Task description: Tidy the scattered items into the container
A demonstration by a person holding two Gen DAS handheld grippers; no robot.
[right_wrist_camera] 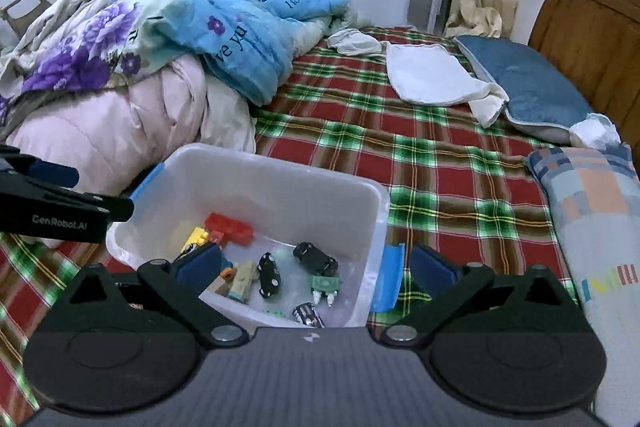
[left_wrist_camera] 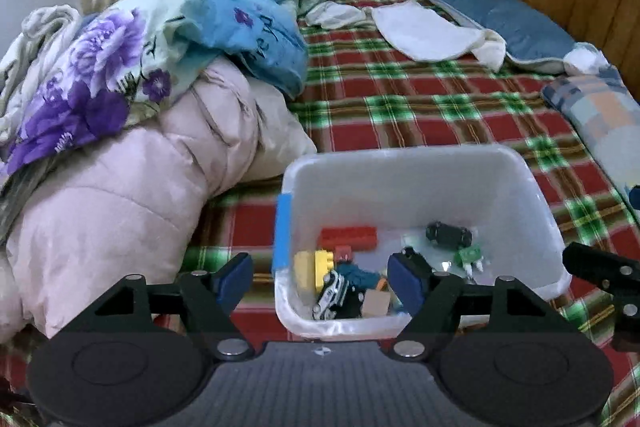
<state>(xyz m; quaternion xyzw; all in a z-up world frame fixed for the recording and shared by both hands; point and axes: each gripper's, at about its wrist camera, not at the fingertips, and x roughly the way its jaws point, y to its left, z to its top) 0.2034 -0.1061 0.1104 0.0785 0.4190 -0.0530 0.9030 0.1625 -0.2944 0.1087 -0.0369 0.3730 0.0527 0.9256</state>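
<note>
Toys sit heaped in the white bin (right_wrist_camera: 280,183) at the bed's near edge; left gripper (left_wrist_camera: 320,277) and right gripper (right_wrist_camera: 316,263) hang wide and empty. Plaid bedspread (right_wrist_camera: 400,131) shows nothing loose — looks nearly finished.

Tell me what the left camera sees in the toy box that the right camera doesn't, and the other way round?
Only the left view shows the white toy car at the near wall. Only the right view shows the striped car and the blue handle on the right side. Both show the white bin, the red brick, the black car and the green toy. Both grippers are open and empty.
</note>
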